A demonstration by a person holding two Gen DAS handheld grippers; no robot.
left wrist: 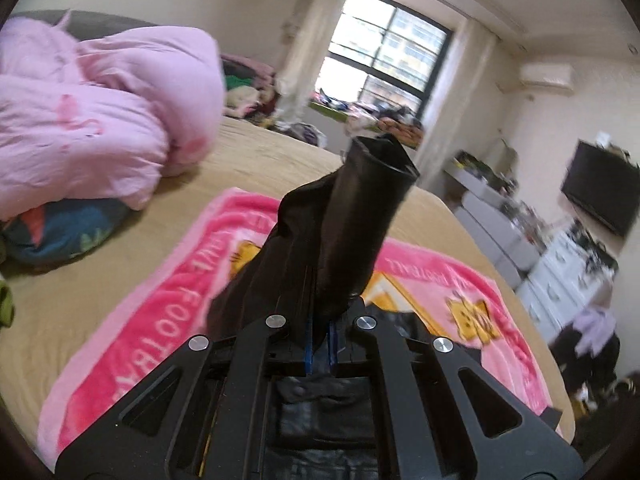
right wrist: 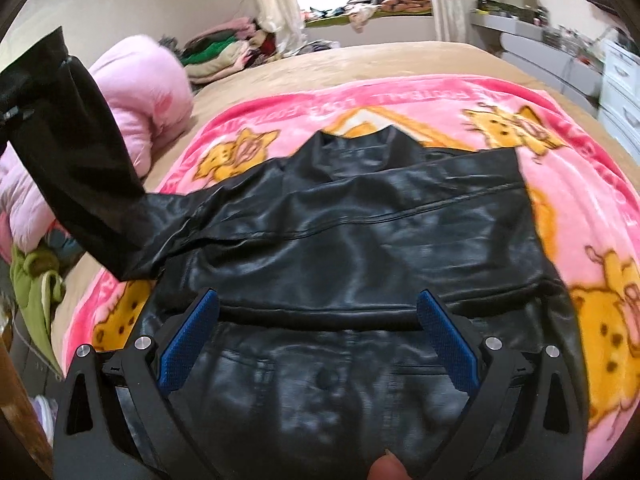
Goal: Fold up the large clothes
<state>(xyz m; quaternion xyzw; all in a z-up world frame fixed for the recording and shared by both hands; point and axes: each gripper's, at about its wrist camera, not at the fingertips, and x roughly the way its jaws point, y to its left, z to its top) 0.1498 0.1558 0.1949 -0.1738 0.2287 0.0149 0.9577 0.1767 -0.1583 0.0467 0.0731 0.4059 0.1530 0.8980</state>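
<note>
Nearest, the right gripper [right wrist: 318, 342] hangs with its blue pads wide apart and empty over the hem of the black leather jacket [right wrist: 360, 232], which lies flat on the pink blanket [right wrist: 580, 152] spread on the bed [right wrist: 360, 60]. To the left, the left gripper [left wrist: 319, 342] is clamped on the sleeve [left wrist: 352, 216], lifted clear of the blanket with the cuff gaping. The jacket looks heavy, slick and stiff-creasing — best pinched at seams, cuff or hem, not on the smooth panels; beyond lies a pink duvet [left wrist: 100, 108].
</note>
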